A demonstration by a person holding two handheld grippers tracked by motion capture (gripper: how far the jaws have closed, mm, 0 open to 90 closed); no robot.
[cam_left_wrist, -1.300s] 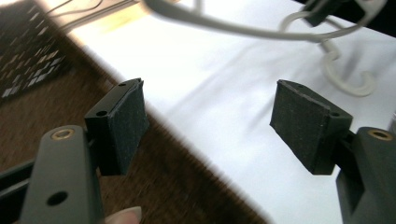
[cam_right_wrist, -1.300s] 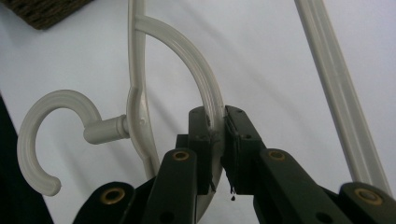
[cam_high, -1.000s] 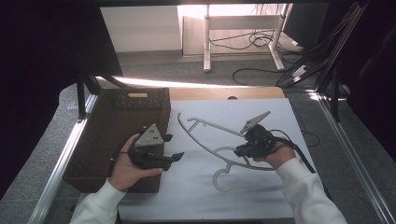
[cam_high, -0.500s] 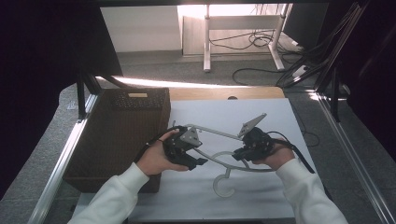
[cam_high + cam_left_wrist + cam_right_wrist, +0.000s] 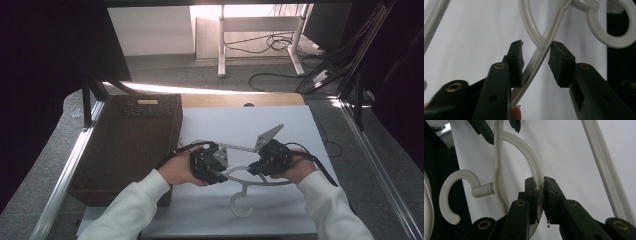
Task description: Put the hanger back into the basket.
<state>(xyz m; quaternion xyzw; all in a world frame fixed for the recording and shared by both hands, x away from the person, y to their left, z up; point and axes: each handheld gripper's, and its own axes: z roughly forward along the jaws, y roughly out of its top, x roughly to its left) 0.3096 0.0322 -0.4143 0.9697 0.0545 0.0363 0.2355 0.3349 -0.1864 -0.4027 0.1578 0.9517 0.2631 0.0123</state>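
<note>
A white plastic clothes hanger (image 5: 239,173) lies on the white sheet, its hook (image 5: 241,206) toward the near edge. My right gripper (image 5: 253,170) is shut on one curved arm of the hanger (image 5: 524,145), with the pads pinching the plastic (image 5: 539,185). My left gripper (image 5: 222,174) reaches in from the left. In the left gripper view, two crossing bars of the hanger (image 5: 530,30) run between its jaws (image 5: 536,58). Those jaws have just been closing, and a gap still shows beside the right pad (image 5: 560,63). The left jaw tips show far off (image 5: 486,130).
A dark brown woven basket (image 5: 130,140) stands at the left of the table, touching the white sheet (image 5: 290,120). Metal frame rails run along both sides. Cables and a desk leg lie on the floor beyond the far edge.
My left hand moved right from above the basket to the hanger, and its jaws narrowed around the hanger's bars. The right hand stayed still, gripping the hanger.
</note>
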